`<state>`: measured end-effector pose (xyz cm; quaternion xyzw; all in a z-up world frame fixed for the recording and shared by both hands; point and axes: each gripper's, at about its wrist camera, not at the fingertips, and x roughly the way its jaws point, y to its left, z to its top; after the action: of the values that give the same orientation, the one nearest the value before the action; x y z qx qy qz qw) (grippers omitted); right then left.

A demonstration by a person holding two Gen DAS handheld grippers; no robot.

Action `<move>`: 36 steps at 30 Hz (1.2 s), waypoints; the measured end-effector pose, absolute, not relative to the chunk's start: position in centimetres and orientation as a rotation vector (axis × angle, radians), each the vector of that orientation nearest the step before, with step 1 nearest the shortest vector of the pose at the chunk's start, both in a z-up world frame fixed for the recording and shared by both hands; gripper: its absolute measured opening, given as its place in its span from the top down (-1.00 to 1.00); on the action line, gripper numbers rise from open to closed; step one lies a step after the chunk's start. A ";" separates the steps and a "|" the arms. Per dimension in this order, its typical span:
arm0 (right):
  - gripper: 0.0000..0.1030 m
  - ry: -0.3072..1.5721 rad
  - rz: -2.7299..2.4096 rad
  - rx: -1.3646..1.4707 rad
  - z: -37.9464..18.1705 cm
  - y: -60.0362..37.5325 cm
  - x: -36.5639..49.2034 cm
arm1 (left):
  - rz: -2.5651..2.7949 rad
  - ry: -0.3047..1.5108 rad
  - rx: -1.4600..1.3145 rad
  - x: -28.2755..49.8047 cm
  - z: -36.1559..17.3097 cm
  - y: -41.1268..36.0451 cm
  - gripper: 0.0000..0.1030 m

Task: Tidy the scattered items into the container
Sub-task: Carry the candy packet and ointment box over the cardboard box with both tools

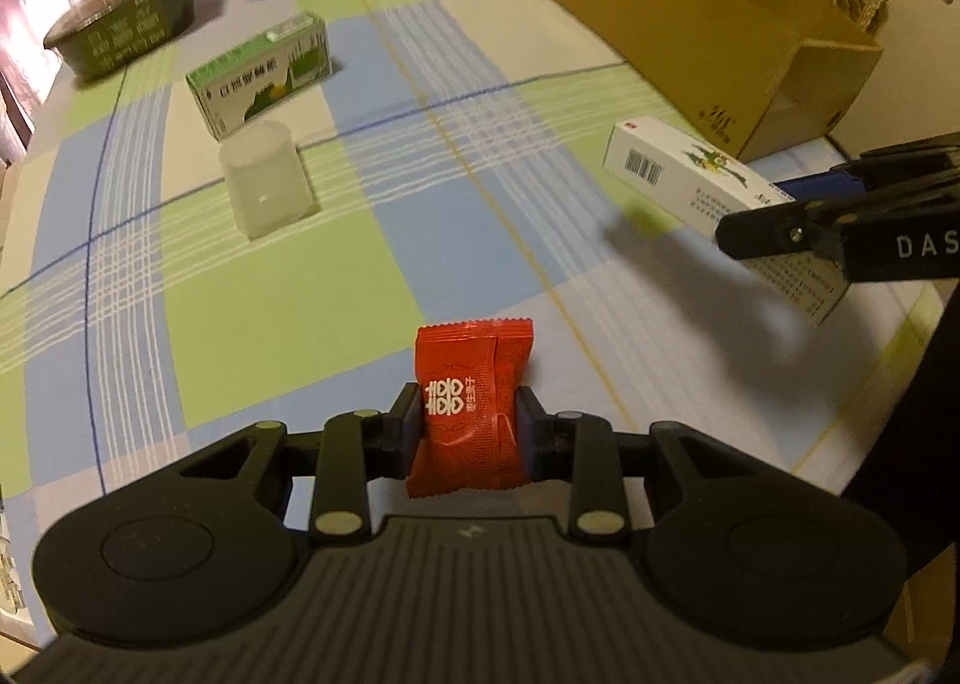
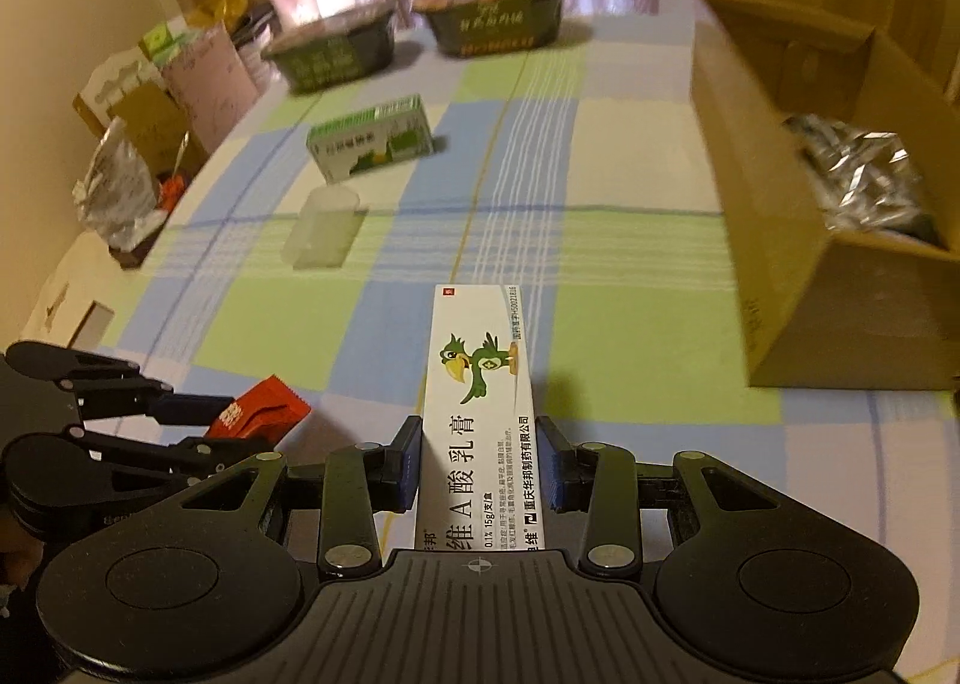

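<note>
The left gripper [image 1: 467,432] was clamped on a red candy packet [image 1: 471,405], pads pressing both of its sides. The right gripper [image 2: 480,459] straddled a long white ointment box [image 2: 480,414] printed with a green parrot; its left pad touched the box, but a sliver of gap on the right side left it unclear whether the grip had closed. The open cardboard box [image 2: 798,240], already holding crinkled silver packets [image 2: 864,168], stood beyond and to the right of the ointment box. Left of the cardboard box, well apart, sat a green carton [image 1: 261,75], a frosted cup [image 1: 267,177] and two dark bowls [image 1: 123,39]. To do this step well, firm both grips, lift clear of the checked tablecloth [image 1: 372,240], pass over the cardboard wall, then release inside.
</note>
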<state>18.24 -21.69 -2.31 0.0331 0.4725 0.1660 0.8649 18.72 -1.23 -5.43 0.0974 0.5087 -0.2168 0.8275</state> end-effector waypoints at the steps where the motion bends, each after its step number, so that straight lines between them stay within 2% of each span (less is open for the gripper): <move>1: 0.20 0.980 0.342 0.071 -1.7 -22.1 17.8 | -0.461 1.074 0.204 18.4 -5.0 -1.4 0.48; 17: 0.20 0.846 0.233 0.157 3.7 -28.0 12.8 | -0.519 0.979 0.223 16.0 0.7 -5.7 0.48; 36: 0.20 0.747 0.080 0.248 5.9 -38.0 12.9 | -0.682 0.840 0.291 20.1 5.3 -17.8 0.48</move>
<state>12.89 -37.96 5.89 0.1209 0.3640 0.0390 0.9227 20.08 -17.83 5.25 0.1381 0.3986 -0.3234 0.8471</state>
